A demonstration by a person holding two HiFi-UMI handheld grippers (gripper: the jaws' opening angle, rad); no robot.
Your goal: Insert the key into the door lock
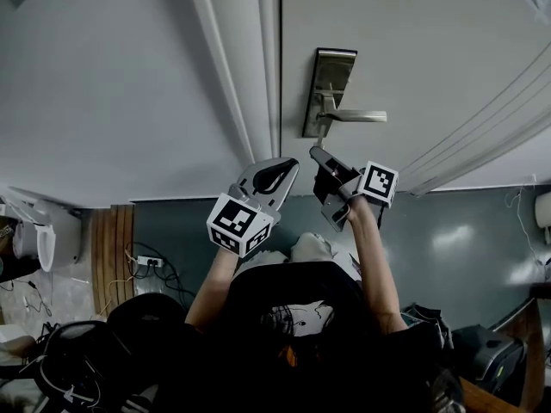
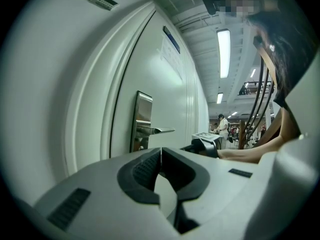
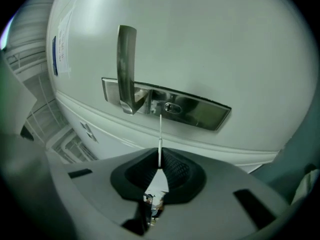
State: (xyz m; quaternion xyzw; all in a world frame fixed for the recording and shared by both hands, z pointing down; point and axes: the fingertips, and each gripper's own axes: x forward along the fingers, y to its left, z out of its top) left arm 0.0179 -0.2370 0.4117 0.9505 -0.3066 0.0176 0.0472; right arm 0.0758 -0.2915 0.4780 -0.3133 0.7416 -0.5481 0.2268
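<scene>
A brushed-metal lock plate (image 1: 328, 91) with a lever handle (image 1: 355, 116) sits on the white door (image 1: 430, 50). In the right gripper view, my right gripper (image 3: 160, 159) is shut on a key (image 3: 160, 134). I see the key edge-on as a thin blade, and its tip is just short of the keyhole (image 3: 172, 107) in the plate (image 3: 205, 113). In the head view the right gripper (image 1: 316, 154) is right below the plate. My left gripper (image 1: 291, 169) hangs beside it to the left, shut and empty (image 2: 161, 151).
The door frame (image 1: 245, 67) runs left of the lock. The lever handle (image 3: 126, 66) sticks out beside the keyhole. Dark bags and cables (image 1: 95, 351) lie on the floor around the person. In the left gripper view, a distant person (image 2: 220, 124) stands in the hall.
</scene>
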